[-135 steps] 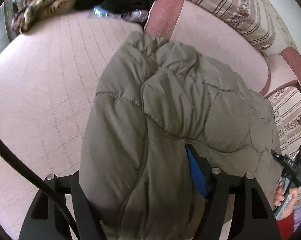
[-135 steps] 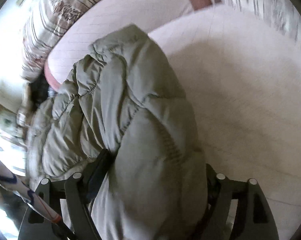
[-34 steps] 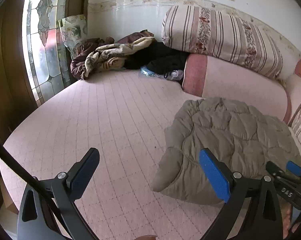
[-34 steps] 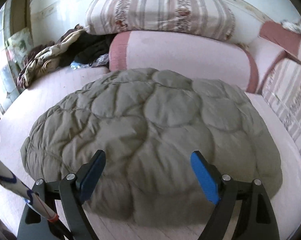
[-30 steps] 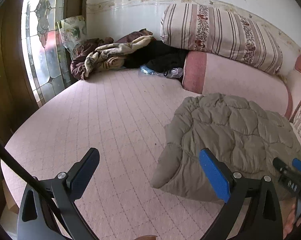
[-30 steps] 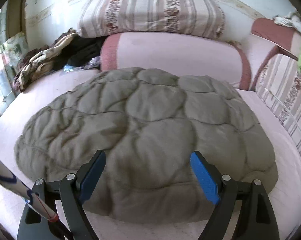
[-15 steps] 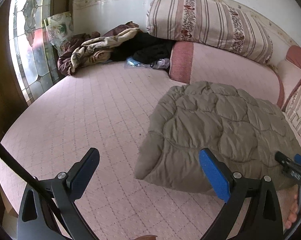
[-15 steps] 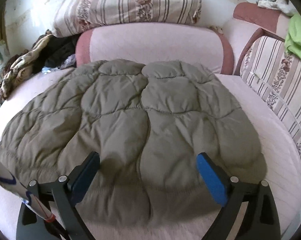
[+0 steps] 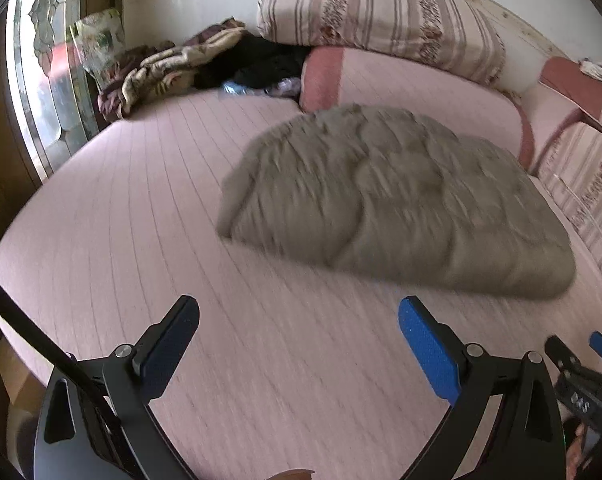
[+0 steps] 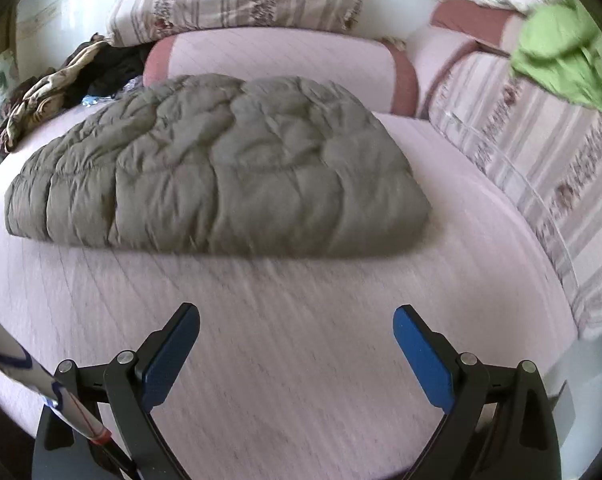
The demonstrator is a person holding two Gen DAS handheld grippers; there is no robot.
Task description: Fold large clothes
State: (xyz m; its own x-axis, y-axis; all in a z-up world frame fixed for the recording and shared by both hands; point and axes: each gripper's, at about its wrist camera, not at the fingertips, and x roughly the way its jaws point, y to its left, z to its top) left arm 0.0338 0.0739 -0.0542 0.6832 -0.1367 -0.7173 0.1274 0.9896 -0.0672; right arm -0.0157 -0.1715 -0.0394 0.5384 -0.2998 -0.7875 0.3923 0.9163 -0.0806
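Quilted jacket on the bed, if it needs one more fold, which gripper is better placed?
Right, probably. The jacket lies straight ahead of the open right gripper; it sits off to the side of the left gripper.

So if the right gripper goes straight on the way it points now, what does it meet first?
Probably the bare pink bed cover. The open right gripper points down at it, with nothing between. The folded olive quilted jacket lies farther ahead; depth is hard to judge.
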